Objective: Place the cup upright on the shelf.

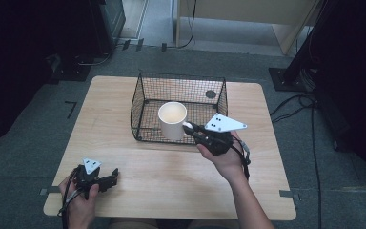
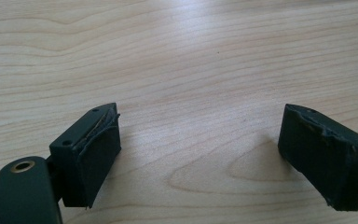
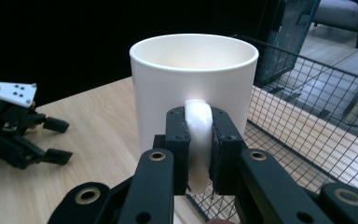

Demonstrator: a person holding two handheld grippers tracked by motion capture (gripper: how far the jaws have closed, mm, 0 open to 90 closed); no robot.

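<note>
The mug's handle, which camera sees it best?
The right gripper view: the white handle sits close up, pinched between the right gripper. The high view has the mug small, with the handle mostly hidden. The left gripper view looks at the table.

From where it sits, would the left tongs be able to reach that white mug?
Probably yes. The left tongs rest open near the table's front left corner, with bare wood between them and the mug, but the right tongs already clamp its handle at the basket's front wall.
</note>
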